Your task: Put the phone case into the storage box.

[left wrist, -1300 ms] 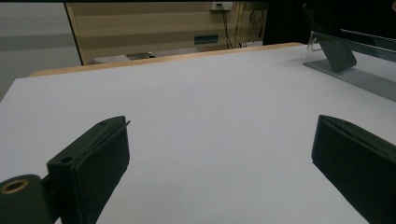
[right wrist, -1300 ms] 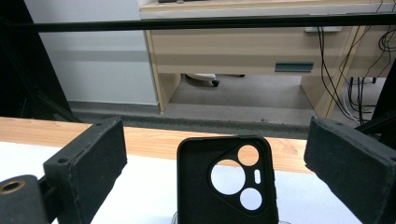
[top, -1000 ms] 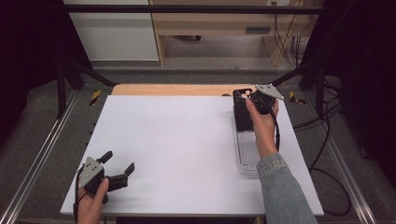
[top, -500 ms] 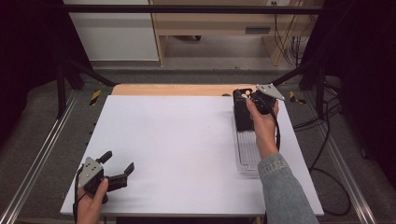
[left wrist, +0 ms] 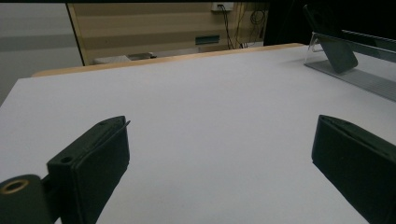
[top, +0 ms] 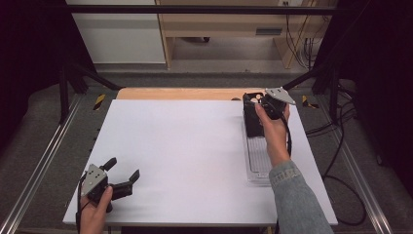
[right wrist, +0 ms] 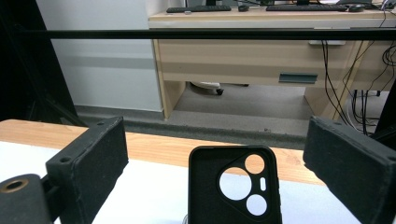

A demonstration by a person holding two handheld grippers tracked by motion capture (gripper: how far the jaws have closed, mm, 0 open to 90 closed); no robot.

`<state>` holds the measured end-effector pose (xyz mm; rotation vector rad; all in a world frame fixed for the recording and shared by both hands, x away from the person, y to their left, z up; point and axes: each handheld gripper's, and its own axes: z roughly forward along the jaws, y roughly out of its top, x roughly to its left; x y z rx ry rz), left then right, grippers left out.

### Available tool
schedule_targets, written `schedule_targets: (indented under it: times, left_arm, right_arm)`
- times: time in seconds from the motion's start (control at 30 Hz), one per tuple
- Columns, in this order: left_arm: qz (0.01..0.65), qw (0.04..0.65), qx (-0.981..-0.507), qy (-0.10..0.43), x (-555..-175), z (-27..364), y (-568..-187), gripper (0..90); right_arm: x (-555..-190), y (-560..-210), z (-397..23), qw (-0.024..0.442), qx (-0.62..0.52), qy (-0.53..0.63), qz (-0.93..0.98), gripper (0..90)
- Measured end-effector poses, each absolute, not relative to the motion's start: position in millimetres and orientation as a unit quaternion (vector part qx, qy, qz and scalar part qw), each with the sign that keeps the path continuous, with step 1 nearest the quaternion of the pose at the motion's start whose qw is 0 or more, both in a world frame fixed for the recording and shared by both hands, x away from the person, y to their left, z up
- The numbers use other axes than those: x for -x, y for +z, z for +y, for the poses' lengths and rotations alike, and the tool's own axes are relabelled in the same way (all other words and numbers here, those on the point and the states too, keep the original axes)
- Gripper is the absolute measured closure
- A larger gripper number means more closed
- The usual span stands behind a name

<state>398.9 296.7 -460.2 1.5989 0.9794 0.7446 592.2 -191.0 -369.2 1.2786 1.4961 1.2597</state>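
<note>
Here, the white rectangular tabletop (top: 185, 161) carries a clear ribbed plastic rack (top: 258, 161) along its right side. At the rack's far end a black phone case (right wrist: 235, 189) stands upright between, untouched by, the wide jaws of the right gripper (top: 265, 105), which have just been opening. The left gripper (top: 119, 175) rests near-left, wide, holding nothing.

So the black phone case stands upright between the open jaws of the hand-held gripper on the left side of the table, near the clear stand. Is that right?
Not quite. The black phone case stands between the open jaws of the right hand-held gripper, at the table's right far corner, near the clear stand. The high view shows it. The left hand-held gripper is open over bare white table.
</note>
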Motion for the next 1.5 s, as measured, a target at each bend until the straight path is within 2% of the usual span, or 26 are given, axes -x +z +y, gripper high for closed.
schedule_targets:
  times: [1.5]
  left_arm:
    - [0.415,0.533,-0.668,0.312,-399.0,298.6,-460.2,4.3]
  right_arm:
    - [-566.2,-348.6,-201.1,0.378,-0.49,0.511,0.597,4.3]
